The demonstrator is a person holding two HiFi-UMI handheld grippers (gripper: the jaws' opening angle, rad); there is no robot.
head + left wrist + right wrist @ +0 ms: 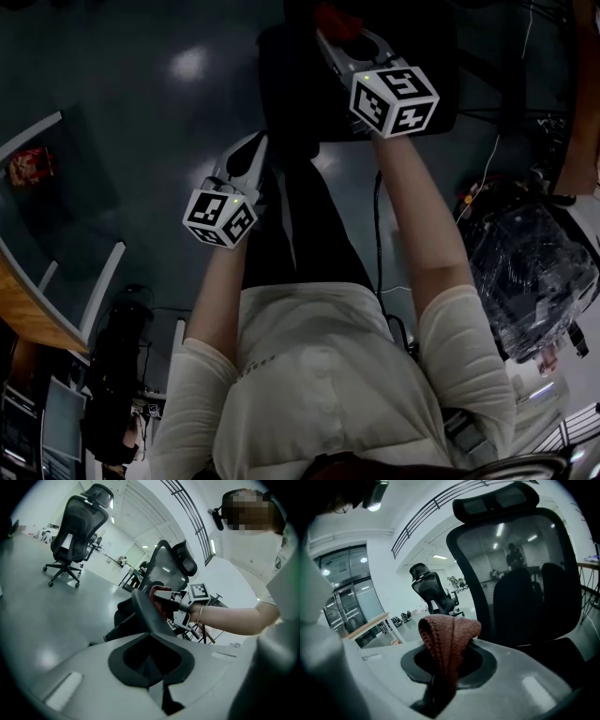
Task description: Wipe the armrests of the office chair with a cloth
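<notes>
The black office chair (361, 89) stands in front of me, with its mesh back (520, 573) filling the right gripper view. My right gripper (339, 30) is shut on a folded red cloth (447, 634). In the left gripper view that cloth (155, 595) rests against the upper end of the curved black armrest (143, 613). My left gripper (260, 150) sits lower on the same armrest, which runs into its jaws; they look shut on it.
A second black office chair (77, 531) stands far off on the grey floor. A wooden desk with a glass panel (37, 309) is at my left. A plastic-wrapped bundle (534, 272) and cables lie at my right.
</notes>
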